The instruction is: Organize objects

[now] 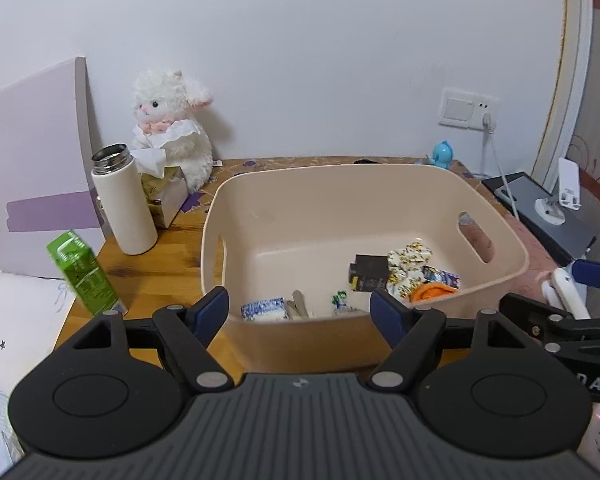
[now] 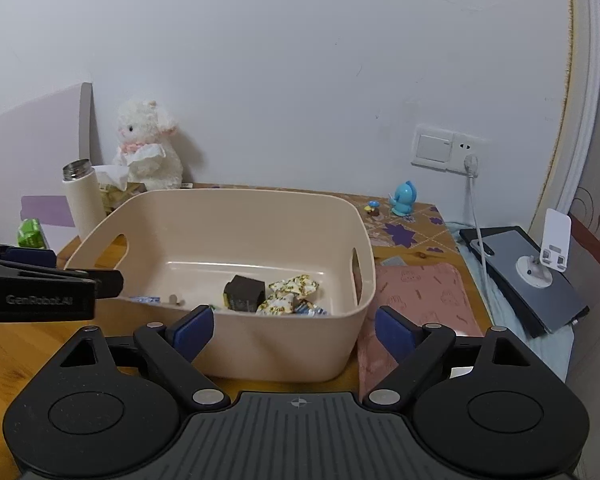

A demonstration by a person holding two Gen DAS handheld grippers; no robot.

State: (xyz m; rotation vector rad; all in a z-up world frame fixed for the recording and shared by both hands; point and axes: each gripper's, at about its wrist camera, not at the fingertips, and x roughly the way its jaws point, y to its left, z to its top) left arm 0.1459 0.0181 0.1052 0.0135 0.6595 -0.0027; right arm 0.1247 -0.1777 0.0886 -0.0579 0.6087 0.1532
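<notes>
A beige plastic basket (image 1: 380, 184) (image 2: 228, 200) stands on the wooden table. Inside lie a black box (image 1: 368, 278) (image 2: 244, 292), yellow patterned packets (image 1: 408, 264) (image 2: 292, 292), an orange item (image 1: 432, 292) and a blue-white packet (image 1: 264, 310). My left gripper (image 1: 300, 312) is open at the basket's near wall, with nothing between its fingers. My right gripper (image 2: 294, 330) is open too, empty, in front of the basket's right near corner. Each gripper shows at the edge of the other's view: the left gripper (image 2: 40, 280) and the right gripper (image 1: 572, 300).
A green carton (image 1: 84, 276), a white thermos (image 1: 124, 208), a tissue box (image 1: 168, 196) and a plush lamb (image 1: 172, 128) stand left of the basket. A blue figurine (image 2: 404, 200) is at the back right. A pink pouch (image 2: 416, 308), tablet (image 2: 528, 276) and phone stand (image 2: 548, 256) lie right.
</notes>
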